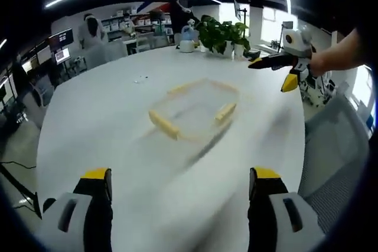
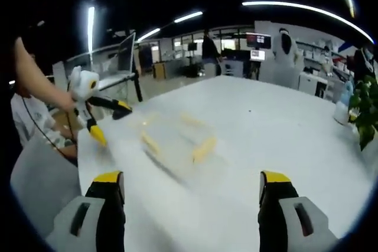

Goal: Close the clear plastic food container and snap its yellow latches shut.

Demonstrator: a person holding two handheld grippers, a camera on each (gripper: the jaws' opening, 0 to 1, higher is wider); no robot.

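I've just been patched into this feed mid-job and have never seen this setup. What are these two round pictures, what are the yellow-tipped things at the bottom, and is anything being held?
There is no robot arm here. A person holds a two-jaw gripper in each hand, and each gripper carries a fisheye camera looking forward along its own jaws, which rise from the bottom of its picture.

In the left gripper view, the left gripper has its jaws wide apart and empty. The right gripper reaches in from the right, also holding nothing.

In the right gripper view, the right gripper is likewise open, and the left gripper enters from the left.

On the white table sits the clear container with yellow latches, blurred by motion. Potted plants stand at the far edge.
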